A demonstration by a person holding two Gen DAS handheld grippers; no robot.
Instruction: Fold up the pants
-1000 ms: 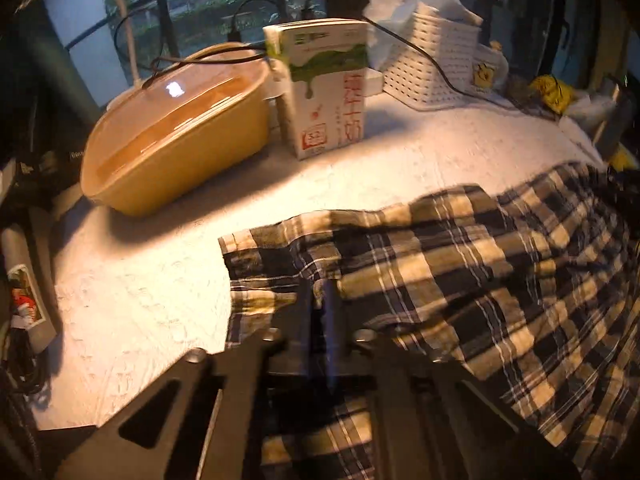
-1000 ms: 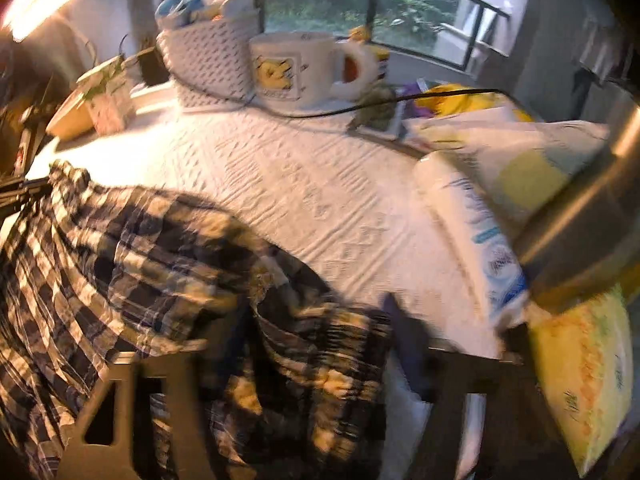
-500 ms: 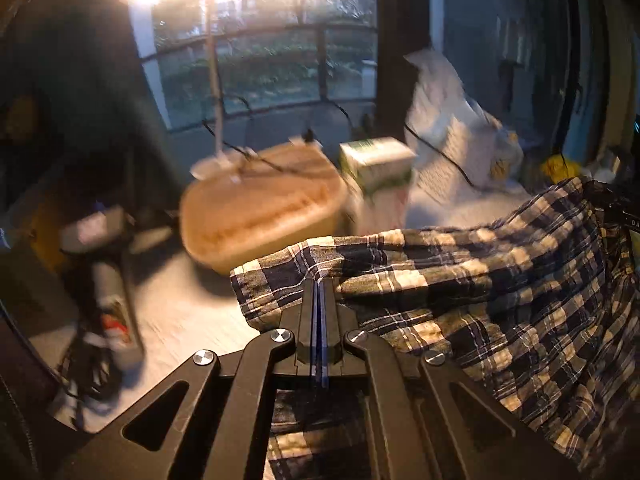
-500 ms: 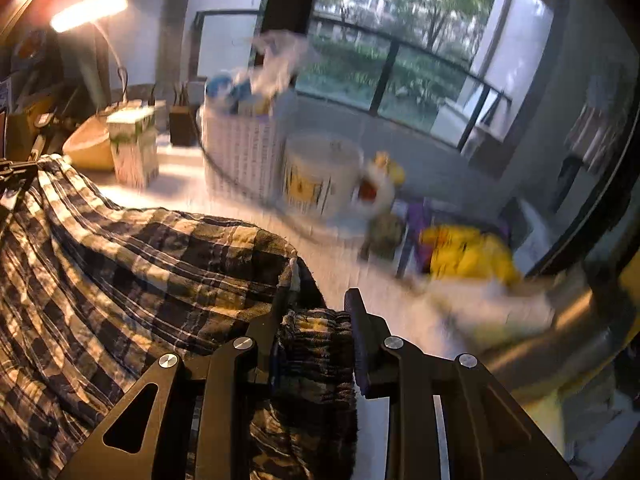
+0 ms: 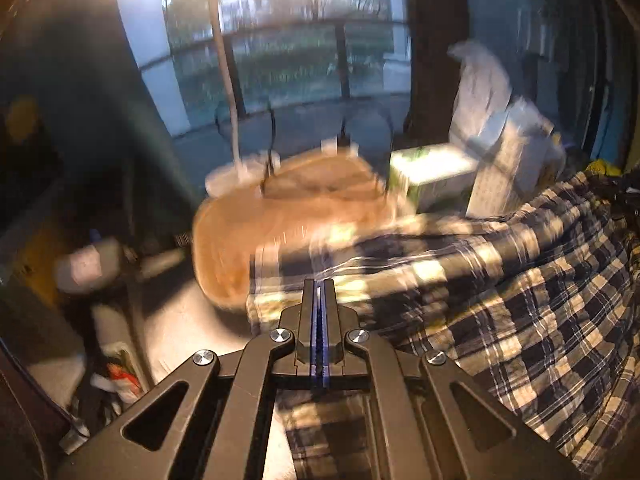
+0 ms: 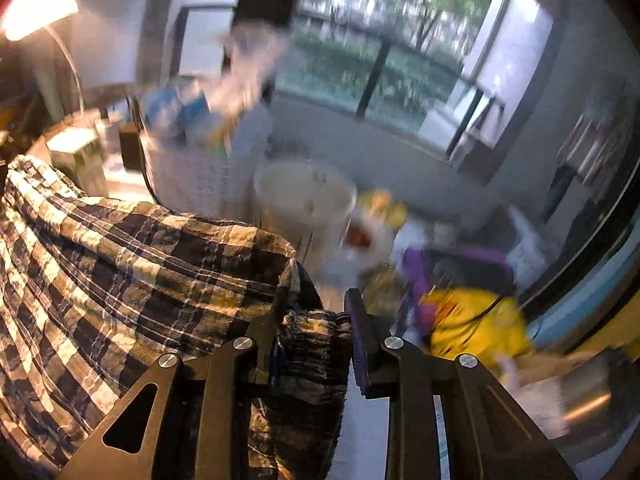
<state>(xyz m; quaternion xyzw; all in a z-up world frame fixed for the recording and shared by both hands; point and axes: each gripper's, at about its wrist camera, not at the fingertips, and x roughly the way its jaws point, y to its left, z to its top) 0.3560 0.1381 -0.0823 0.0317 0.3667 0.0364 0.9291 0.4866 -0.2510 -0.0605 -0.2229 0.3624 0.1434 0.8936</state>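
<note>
The plaid pants (image 5: pixel 500 300) in dark blue, cream and yellow hang stretched between my two grippers, lifted off the white table. My left gripper (image 5: pixel 319 288) is shut tight on one edge of the fabric near a hem corner. In the right wrist view the pants (image 6: pixel 120 272) drape to the left, and my right gripper (image 6: pixel 316 320) is shut on a thick bunched wad of the gathered waistband. The cloth below both grippers is hidden by their frames.
A tan oval lidded container (image 5: pixel 288 216), a green-and-white carton (image 5: pixel 436 180) and a white basket (image 5: pixel 508 172) stand behind the cloth. In the right view sit a white mug (image 6: pixel 308 196), a yellow and purple heap (image 6: pixel 472 316) and a lit lamp (image 6: pixel 36 12).
Both grippers have risen and tilted up, lifting the pants off the table. The right jaws closed from wide apart onto the bunched waistband. The left gripper stayed shut on the hem edge.
</note>
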